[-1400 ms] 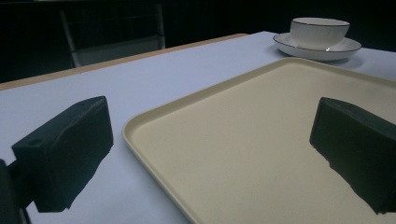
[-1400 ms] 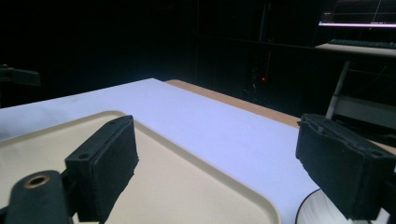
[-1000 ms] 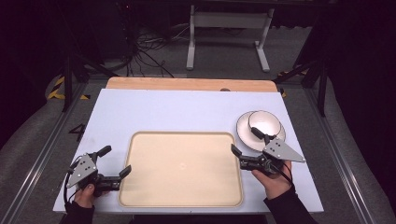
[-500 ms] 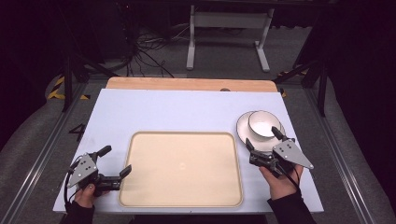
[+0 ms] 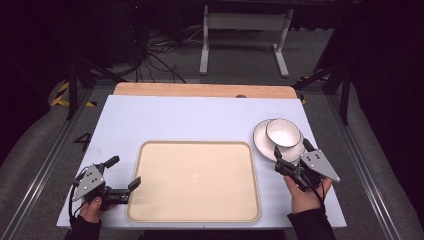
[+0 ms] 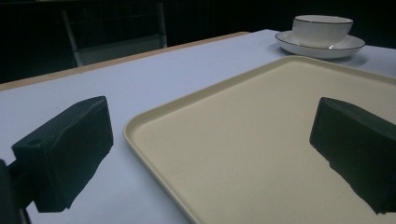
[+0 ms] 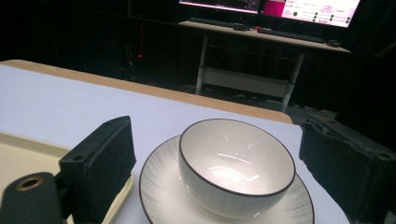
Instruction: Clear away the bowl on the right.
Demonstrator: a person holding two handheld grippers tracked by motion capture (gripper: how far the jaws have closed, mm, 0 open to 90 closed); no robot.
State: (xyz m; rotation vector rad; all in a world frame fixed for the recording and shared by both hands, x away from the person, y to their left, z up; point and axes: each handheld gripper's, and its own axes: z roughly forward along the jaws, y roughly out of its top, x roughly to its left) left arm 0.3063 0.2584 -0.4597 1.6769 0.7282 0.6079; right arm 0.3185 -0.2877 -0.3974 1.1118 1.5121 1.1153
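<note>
Bowl loose on saucer, right gripper closing in, fingers apart. Could clip rim, tip bowl off. Left gripper idle, fingers apart, straddling tray edge.

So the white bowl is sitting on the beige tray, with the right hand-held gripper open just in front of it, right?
Not quite. The white bowl sits on a white saucer on the table, beside the beige tray, not on it, as the high view shows. The right hand-held gripper is indeed open just in front of it.
</note>
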